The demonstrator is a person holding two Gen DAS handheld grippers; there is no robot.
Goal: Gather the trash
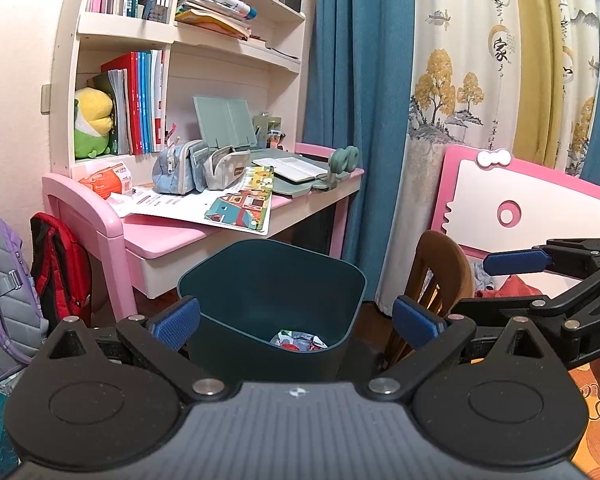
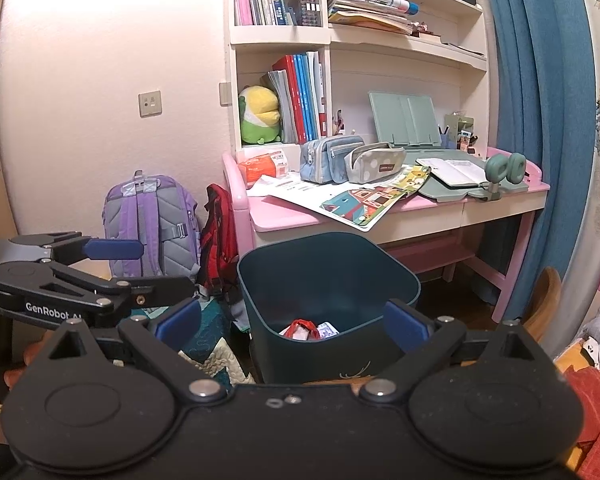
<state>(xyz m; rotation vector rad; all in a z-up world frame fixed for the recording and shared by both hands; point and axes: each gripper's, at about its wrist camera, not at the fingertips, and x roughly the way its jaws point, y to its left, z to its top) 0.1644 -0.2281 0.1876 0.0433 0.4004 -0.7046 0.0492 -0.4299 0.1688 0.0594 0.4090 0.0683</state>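
From your left wrist camera, the left gripper stands spread wide and empty before the dark teal bin, which sits on the floor in front of the cluttered pink desk and holds wrappers; the right gripper, likewise parted and empty, enters at right beside a wooden chair. Your right wrist camera alone shows the purple backpack whole against the wall and a quilted mat beside the bin.
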